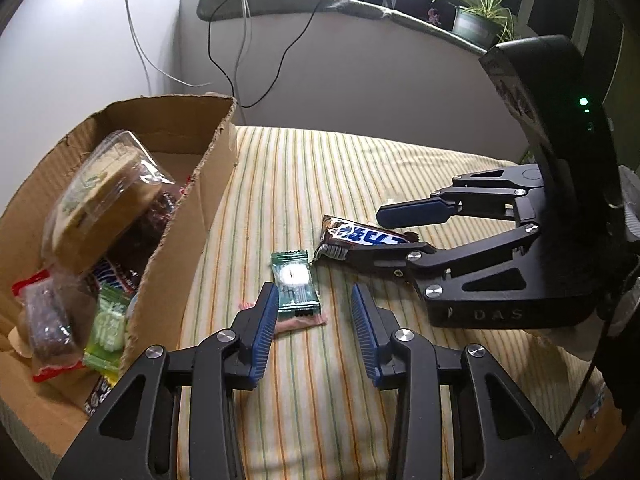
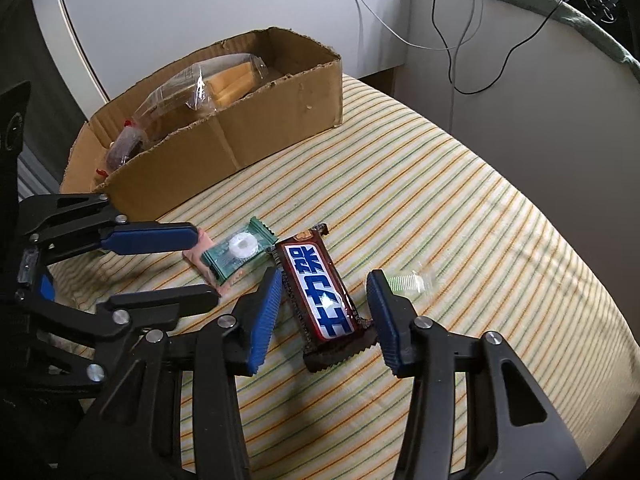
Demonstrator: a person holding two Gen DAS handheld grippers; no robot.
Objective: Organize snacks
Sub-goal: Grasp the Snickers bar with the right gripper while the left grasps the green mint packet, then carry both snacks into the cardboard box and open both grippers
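A green-wrapped candy lies on a pink packet on the striped cloth, just ahead of my open left gripper. A brown chocolate bar with blue lettering lies to its right. My right gripper is open with one finger on each side of the bar, and it also shows in the left wrist view. The candy and the left gripper show in the right wrist view. A cardboard box at the left holds several wrapped snacks.
A small clear wrapped candy lies right of the chocolate bar. The box stands at the far left of the cloth. Cables hang down the wall behind. A potted plant stands on the ledge.
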